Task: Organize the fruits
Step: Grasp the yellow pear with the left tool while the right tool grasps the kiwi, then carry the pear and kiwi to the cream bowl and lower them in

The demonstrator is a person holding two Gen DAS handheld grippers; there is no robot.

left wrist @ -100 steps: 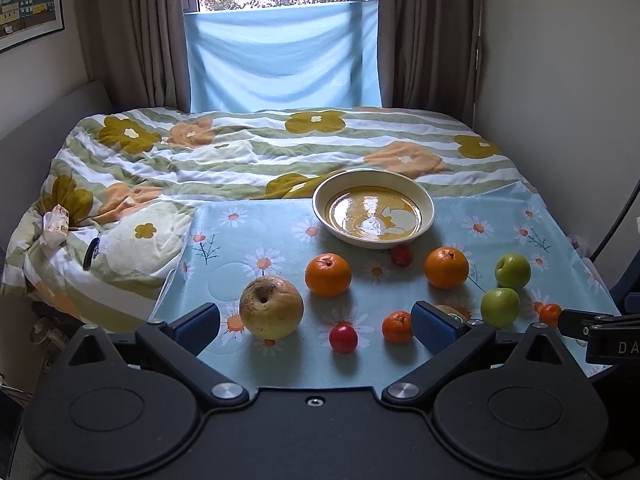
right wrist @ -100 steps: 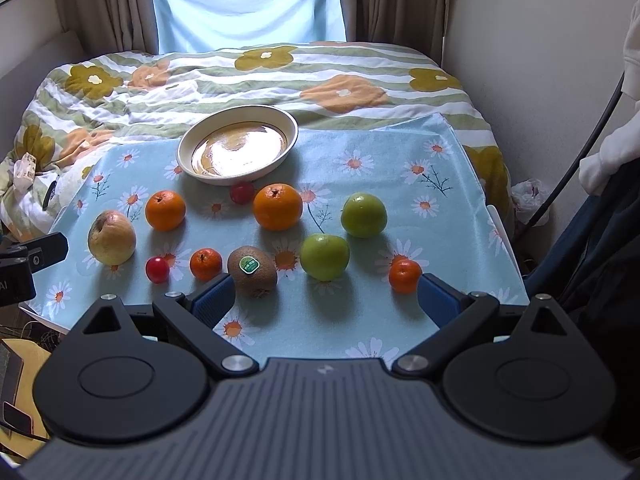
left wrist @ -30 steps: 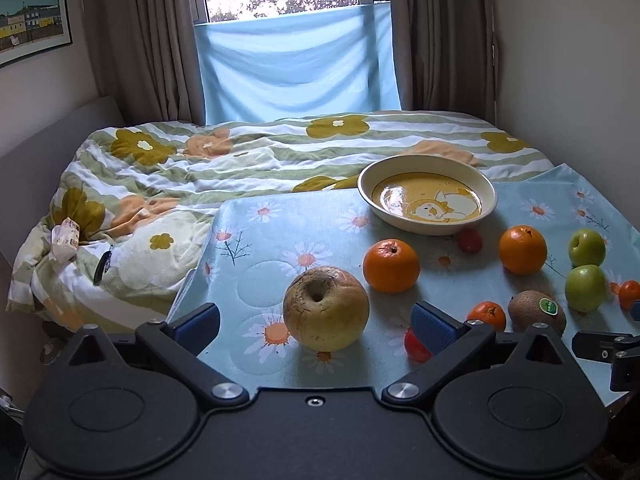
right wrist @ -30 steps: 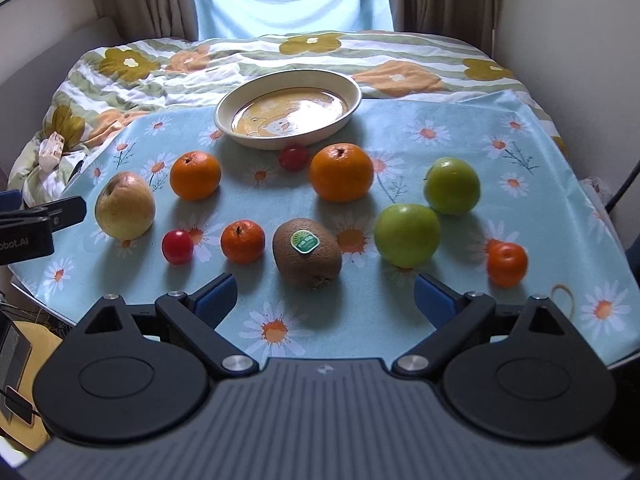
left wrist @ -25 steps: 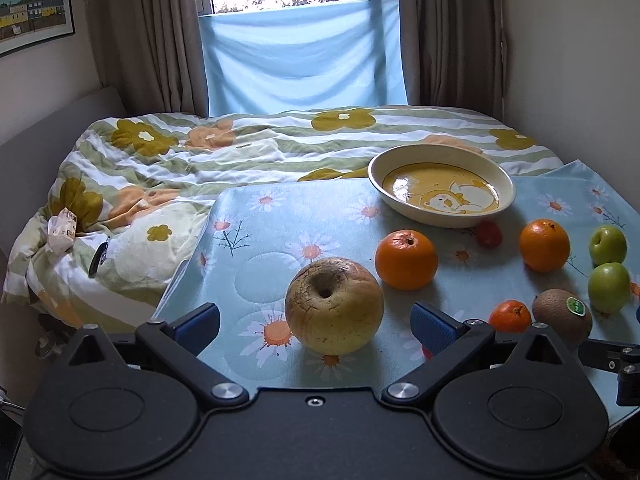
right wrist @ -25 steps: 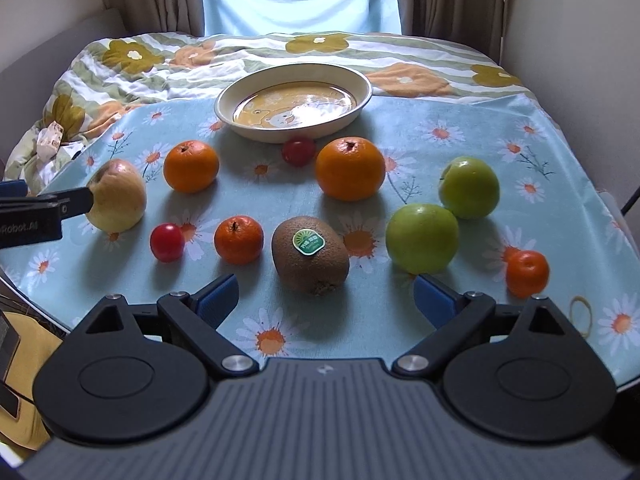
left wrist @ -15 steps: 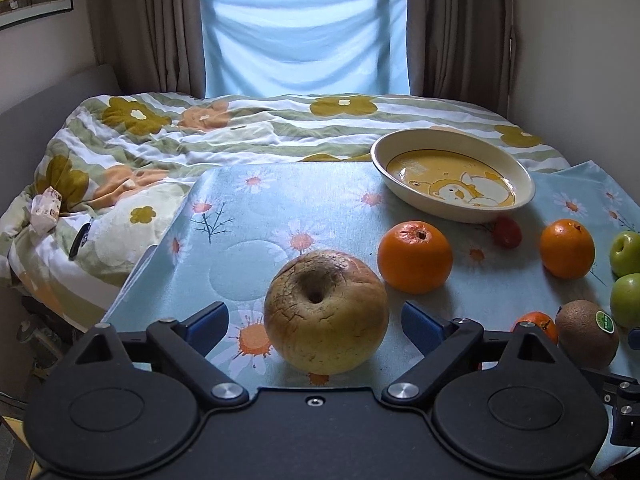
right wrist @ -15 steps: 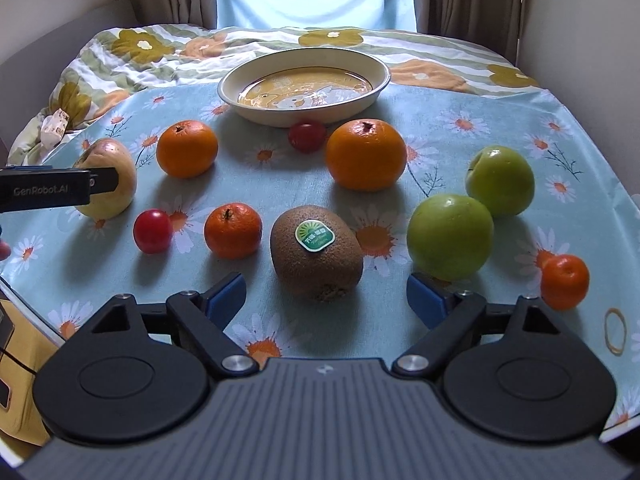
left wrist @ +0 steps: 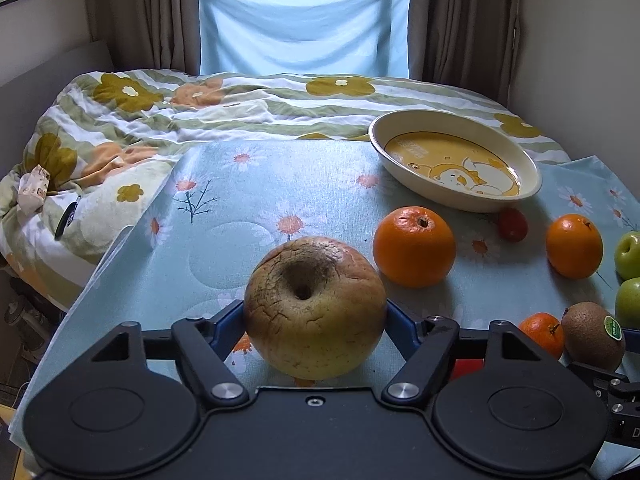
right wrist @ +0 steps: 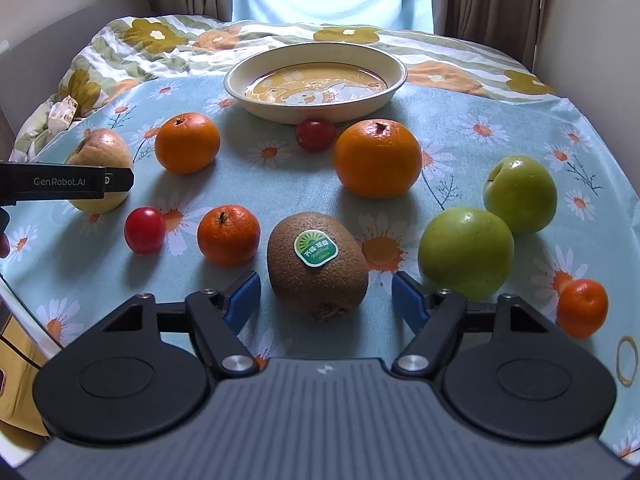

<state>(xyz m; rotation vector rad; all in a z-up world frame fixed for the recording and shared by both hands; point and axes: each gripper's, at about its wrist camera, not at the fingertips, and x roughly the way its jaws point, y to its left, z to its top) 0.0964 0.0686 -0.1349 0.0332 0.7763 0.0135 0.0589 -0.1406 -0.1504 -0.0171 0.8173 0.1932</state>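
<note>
- Both tools have closed in since the earlier frames: the left tool point(left wrist: 315, 316) now has its blue pads against either side of the yellowish apple point(left wrist: 315, 307), where half a second ago they stood clear of it.
- That apple sits on the blue daisy cloth point(left wrist: 224, 216), at the near left end of the fruit spread, gripped at its widest part; whether it has left the cloth I cannot tell.
- From the right wrist view, the same apple point(right wrist: 100, 152) shows partly behind the left tool's black finger.
- The right tool point(right wrist: 326, 294) has drawn nearer to the kiwi point(right wrist: 318, 266), its fingers parted and standing on either side of the fruit with a gap at each pad; nothing is held.
- A green sticker faces up on the kiwi.
- Left of the kiwi lie a small mandarin point(right wrist: 229, 235) and a cherry tomato point(right wrist: 145, 230).
- Right of the kiwi are two green apples point(right wrist: 466, 252), touching or nearly so, and another small mandarin point(right wrist: 582, 308) at the near right.
- Farther back are two oranges point(right wrist: 378, 158), with a second cherry tomato point(right wrist: 315, 134) between them, just beside the dish.
- The cream dish point(right wrist: 316, 80) with a yellow cartoon print sits at the far edge of the cloth and holds no fruit.
- Beyond it spreads a floral quilt point(left wrist: 240, 100) on the bed.
</note>
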